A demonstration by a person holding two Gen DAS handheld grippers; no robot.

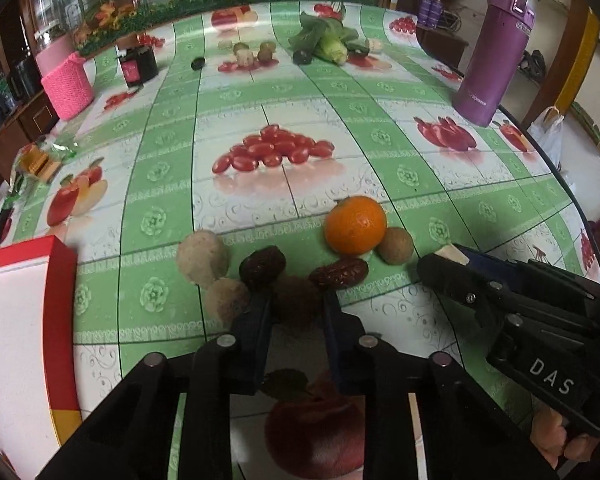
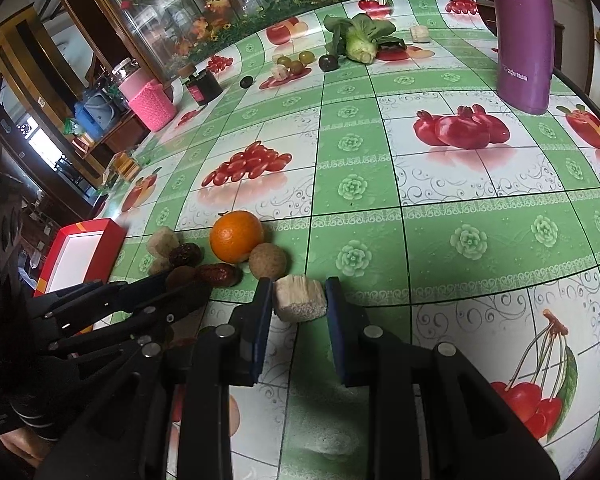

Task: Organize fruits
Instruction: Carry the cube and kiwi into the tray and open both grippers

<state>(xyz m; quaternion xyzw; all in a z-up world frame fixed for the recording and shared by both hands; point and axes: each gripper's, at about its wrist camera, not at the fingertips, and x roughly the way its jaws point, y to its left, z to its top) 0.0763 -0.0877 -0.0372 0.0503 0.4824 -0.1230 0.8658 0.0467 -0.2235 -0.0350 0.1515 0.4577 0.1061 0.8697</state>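
Closest in, the left gripper (image 1: 296,300) has its two fingers down on the table around a dark brownish round fruit (image 1: 294,296). The pads sit on either side of it, but it's blurry and I can't tell if they're actually pinching it. The right gripper (image 2: 300,300) is spread about the width of a pale, crumbly whitish chunk (image 2: 300,298) that sits between its fingers; the left pad looks like it's touching, and there's a sliver of gap on the right, so not a real grip.

Just past the fingers is the little fruit cluster on the green fruit-print tablecloth (image 1: 172,168): two wrinkly red dates (image 1: 262,267), one right next to the dark fruit, two pale tan round fruits (image 1: 202,256) on the left, an orange (image 1: 355,225) with another small tan-brown round fruit (image 1: 395,246) tucked against its right side. A red box with a white inside (image 1: 56,280) sits at the table's left edge, near the cluster.

Further back there's a purple thermos (image 1: 493,56) on the right, a pink knit-covered container (image 1: 68,80) and a dark jar (image 1: 138,62) on the left, and at the far end some small greenish fruits (image 1: 266,51) plus a leafy green vegetable (image 1: 325,38).
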